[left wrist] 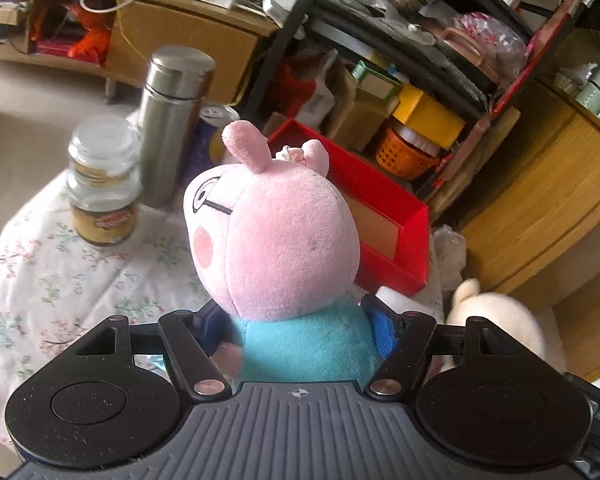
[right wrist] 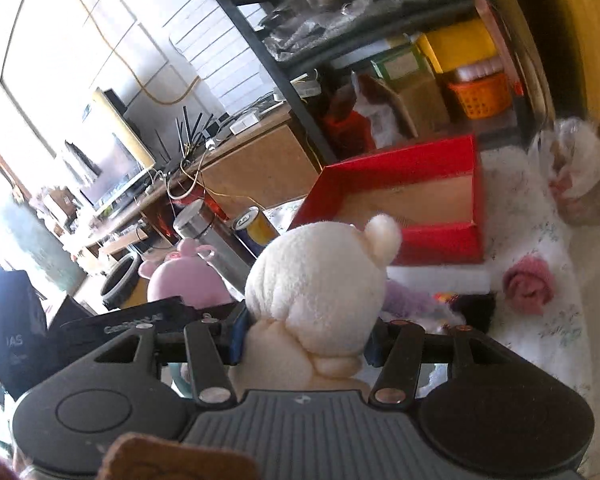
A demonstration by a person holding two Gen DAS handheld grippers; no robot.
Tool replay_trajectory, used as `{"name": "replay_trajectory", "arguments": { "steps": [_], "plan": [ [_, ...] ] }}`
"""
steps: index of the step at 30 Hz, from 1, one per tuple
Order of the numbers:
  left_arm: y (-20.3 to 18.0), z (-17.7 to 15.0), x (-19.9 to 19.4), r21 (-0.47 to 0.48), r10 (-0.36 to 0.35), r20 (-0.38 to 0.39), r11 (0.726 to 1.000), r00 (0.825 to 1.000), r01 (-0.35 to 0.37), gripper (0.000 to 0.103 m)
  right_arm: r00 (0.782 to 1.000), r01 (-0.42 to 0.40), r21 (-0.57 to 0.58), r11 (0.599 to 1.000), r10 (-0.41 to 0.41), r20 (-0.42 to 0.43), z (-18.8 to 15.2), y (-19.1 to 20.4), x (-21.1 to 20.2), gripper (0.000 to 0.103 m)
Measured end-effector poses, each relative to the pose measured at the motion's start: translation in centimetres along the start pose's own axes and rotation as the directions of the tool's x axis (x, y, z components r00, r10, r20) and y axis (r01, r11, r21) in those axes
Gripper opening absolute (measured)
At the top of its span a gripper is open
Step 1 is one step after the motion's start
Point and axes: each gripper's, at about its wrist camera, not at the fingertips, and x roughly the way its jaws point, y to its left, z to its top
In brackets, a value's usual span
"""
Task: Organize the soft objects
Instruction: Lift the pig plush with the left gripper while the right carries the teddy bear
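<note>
Left gripper, seen from its own wrist camera, clamps the teal-shirted body of a pink plush pig toy between its blue-padded fingers; the toy's head rises upright above the jaws, facing away and to the left. Right gripper, in its own wrist view, grips a cream-white plush animal toy at the lower body, with the round head and one small ear standing above the fingers; the same toy appears blurred at the right edge of the left wrist view. Both toys are lifted clear of the white floral tablecloth. Behind them on the cloth sits an open red cardboard box with a brown inner floor, which appears to hold nothing. To the left of the pig stand a glass jar with a tan label, a tall brushed-steel vacuum flask and, partly hidden, a blue and yellow drink can. On the cloth to the right of the cream toy lie a lilac soft item and, further right, a rolled pink knitted item.
</note>
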Motion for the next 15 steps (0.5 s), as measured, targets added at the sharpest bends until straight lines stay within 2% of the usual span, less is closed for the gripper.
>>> {"name": "replay_trajectory", "arguments": {
  "steps": [2,3,4,5,6,7,8,9,11,13,15],
  "plan": [
    [0.2,0.2,-0.8,-0.033,-0.012,-0.014,0.999,1.0,0.012,0.069,1.0,-0.009,0.065,0.998,0.011,-0.029,0.2,-0.5,0.4,0.026],
    [0.2,0.4,-1.4,-0.043,-0.034,-0.013,0.999,0.999,0.033,0.069,0.998,-0.05,0.08,0.996,0.052,-0.02,0.4,-0.5,0.1,0.026],
    [0.2,0.6,-1.8,-0.04,-0.047,-0.002,0.998,0.999,0.047,0.07,0.996,-0.086,0.075,0.993,0.087,-0.012,0.8,-0.3,-0.1,0.026],
    [0.1,0.7,-2.1,-0.029,-0.054,0.018,0.998,0.998,0.055,0.07,0.996,-0.085,0.052,0.995,0.086,-0.021,1.2,0.0,0.1,0.029],
    [0.0,0.8,-2.2,-0.015,-0.05,0.043,0.999,0.998,0.05,0.07,0.997,-0.047,-0.001,0.999,0.047,-0.055,1.4,0.4,1.0,0.032],
    [0.1,0.7,-2.1,-0.003,-0.029,0.062,1.0,0.998,0.03,0.07,0.995,0.036,-0.065,0.997,-0.042,-0.094,1.4,0.6,2.4,0.032],
    [0.1,0.7,-1.9,0.006,-0.01,0.064,1.0,0.998,0.009,0.07,0.989,0.107,-0.046,0.993,-0.111,-0.102,1.1,0.2,3.3,0.032],
    [0.2,0.7,-1.5,0.016,0.0,0.052,1.0,0.999,-0.001,0.07,0.988,0.088,0.03,0.996,-0.083,-0.127,0.8,-0.7,3.9,0.028],
    [0.6,1.0,-0.9,0.004,-0.024,0.038,1.0,0.999,0.024,0.07,0.981,-0.06,0.13,0.99,0.082,-0.176,0.8,-1.9,4.6,0.025],
    [1.0,1.3,-0.6,-0.017,-0.044,0.026,0.999,0.999,0.045,0.07,0.987,0.002,0.09,0.996,0.013,-0.16,0.9,-1.9,4.9,0.024],
    [1.2,1.6,-0.6,-0.018,-0.059,0.03,0.998,0.998,0.059,0.07,0.982,-0.038,0.165,0.986,0.067,-0.177,0.8,-2.7,5.0,0.022]
  ]
}}
